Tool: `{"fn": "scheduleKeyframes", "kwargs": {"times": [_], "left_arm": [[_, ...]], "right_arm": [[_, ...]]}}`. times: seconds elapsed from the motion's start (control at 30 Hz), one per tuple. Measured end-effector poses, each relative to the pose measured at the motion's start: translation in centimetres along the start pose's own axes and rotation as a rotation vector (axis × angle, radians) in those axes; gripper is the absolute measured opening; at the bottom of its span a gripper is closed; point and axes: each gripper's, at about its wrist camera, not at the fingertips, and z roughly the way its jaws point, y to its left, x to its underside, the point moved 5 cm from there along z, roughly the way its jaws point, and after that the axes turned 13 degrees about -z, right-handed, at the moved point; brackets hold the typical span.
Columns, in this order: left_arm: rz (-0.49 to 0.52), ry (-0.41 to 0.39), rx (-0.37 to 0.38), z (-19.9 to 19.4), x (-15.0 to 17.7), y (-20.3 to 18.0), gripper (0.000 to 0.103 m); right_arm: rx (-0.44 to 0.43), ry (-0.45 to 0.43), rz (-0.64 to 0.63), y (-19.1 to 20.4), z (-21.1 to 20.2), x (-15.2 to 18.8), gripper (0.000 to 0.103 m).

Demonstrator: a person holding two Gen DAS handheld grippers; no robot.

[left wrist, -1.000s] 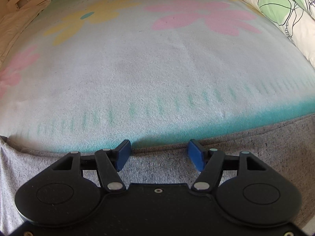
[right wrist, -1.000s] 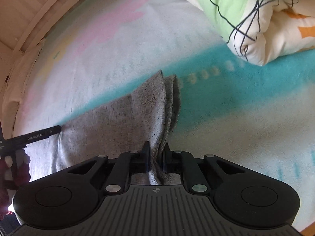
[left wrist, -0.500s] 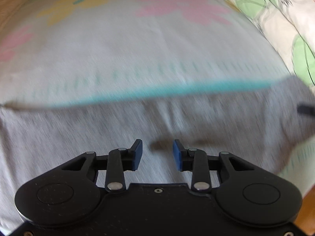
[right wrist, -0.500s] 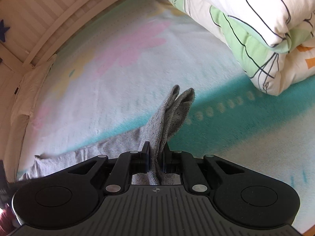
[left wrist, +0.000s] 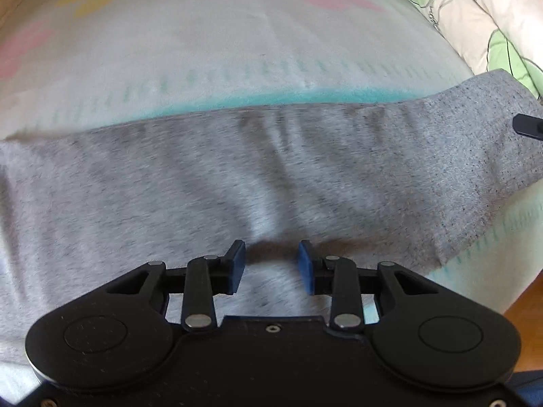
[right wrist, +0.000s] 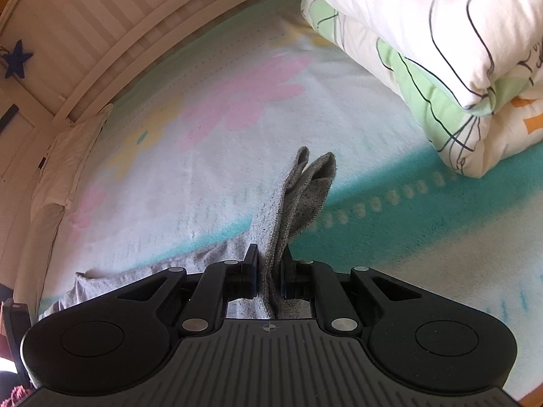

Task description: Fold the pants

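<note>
The left gripper (left wrist: 271, 261) pointed steeply down over the grey pants (left wrist: 237, 176), which lay across the bed (left wrist: 237, 51). Its jaws had just been closing and stood half apart, with nothing between them. The right gripper (right wrist: 269, 271) tilted downward, jaws clamped on a raised fold of the pants (right wrist: 298, 196).

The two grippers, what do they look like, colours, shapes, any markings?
The left gripper has a smooth matt black body, two round housings, silver rivets on its linkage bars and blue pads on its fingertips. The right gripper is the same black build, but its top is ribbed, with a small crosshair mark, and its fingers look black.
</note>
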Motion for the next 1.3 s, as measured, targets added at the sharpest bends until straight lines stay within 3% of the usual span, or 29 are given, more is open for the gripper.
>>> {"fn": "scheduleKeyframes", "kwargs": {"times": [0.23,0.43,0.77,0.97,1.17,1.3], "left_arm": [[0.011,-0.025,-0.074,-3.0,-1.2,6.8,0.043],[-0.043,-0.086,-0.139,-4.9,-3.6,12.5,0.044],[-0.235,-0.11,-0.095,-6.0,-4.3,19.4,0.044],[-0.275,-0.192,-0.103,-8.3,-4.4,22.4,0.044],[-0.385,-0.239,-0.127,-10.1,-4.2,27.2,0.044],[-0.436,-0.247,-0.13,-10.5,-4.0,29.4,0.044]], "right_arm": [[0.004,-0.009,-0.045,2.0,0.0,-0.3,0.011],[-0.005,-0.025,-0.128,5.6,-0.1,-1.1,0.011],[-0.251,-0.064,-0.304,19.2,1.4,-2.9,0.011],[-0.386,0.02,-0.428,28.7,6.0,-2.0,0.011],[-0.383,0.176,-0.586,35.3,11.8,2.0,0.012],[-0.396,0.227,-0.619,37.7,14.4,4.5,0.017]]}}
